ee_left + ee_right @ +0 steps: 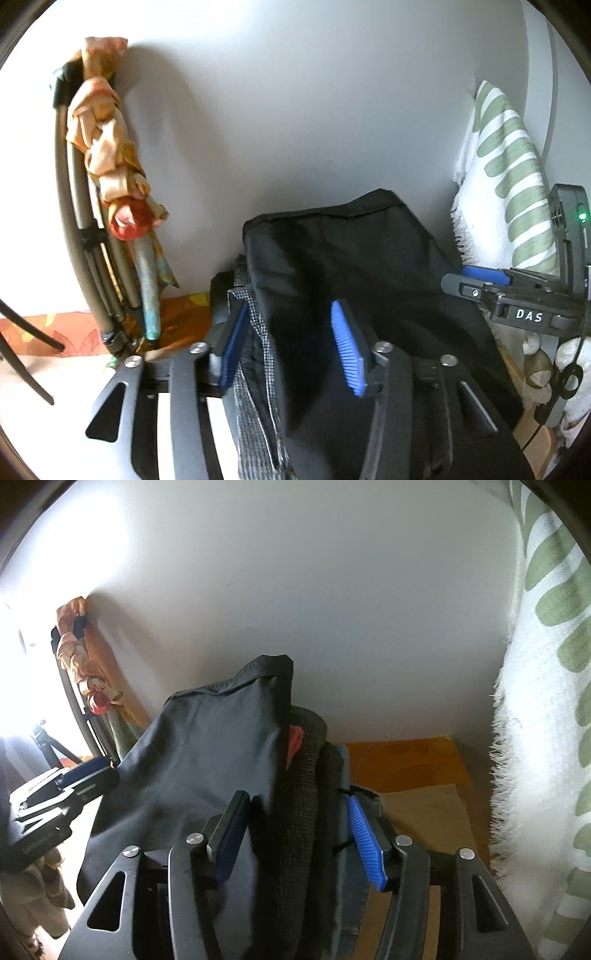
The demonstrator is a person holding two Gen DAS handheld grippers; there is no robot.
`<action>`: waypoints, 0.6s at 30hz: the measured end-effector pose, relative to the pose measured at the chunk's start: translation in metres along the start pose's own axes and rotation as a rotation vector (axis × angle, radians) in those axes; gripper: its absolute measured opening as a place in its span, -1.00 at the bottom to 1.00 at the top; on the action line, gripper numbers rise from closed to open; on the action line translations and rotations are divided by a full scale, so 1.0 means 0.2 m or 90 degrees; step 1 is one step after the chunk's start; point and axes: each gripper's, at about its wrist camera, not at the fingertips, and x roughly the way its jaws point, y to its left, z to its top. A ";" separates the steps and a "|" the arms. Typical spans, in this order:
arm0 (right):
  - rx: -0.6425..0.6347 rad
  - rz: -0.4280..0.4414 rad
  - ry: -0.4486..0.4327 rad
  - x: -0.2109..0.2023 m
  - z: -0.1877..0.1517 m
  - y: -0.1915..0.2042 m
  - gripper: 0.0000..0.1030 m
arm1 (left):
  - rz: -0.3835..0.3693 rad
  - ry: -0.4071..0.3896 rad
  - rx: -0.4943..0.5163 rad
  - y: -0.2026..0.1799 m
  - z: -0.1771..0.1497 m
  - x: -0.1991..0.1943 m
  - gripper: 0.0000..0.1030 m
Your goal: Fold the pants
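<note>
Black pants (pixel 354 258) lying folded on a clothes stack.
Left tongs (pixel 291 347) and right tongs (pixel 299 834) both standing partway open, straddling cloth, not pinching.

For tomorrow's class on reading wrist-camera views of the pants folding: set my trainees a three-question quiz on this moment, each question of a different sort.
1. True or false: the black pants lie on top of a pile of folded clothes.
2. Multiple choice: the green-and-white patterned towel is at A) the left edge of the left wrist view, B) its right side, C) between the jaws.
3. Fill in: the pads of the left gripper are coloured ____.

Key: 1 true; 2 B; 3 blue.
</note>
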 end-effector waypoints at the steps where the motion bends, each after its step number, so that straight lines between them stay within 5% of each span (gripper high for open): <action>1: 0.000 -0.002 -0.002 -0.02 -0.01 -0.01 0.13 | 0.000 -0.004 0.006 -0.01 0.00 -0.03 -0.06; 18: -0.002 -0.011 -0.043 -0.40 -0.17 0.08 0.25 | -0.026 -0.047 0.055 -0.20 -0.05 -0.45 0.00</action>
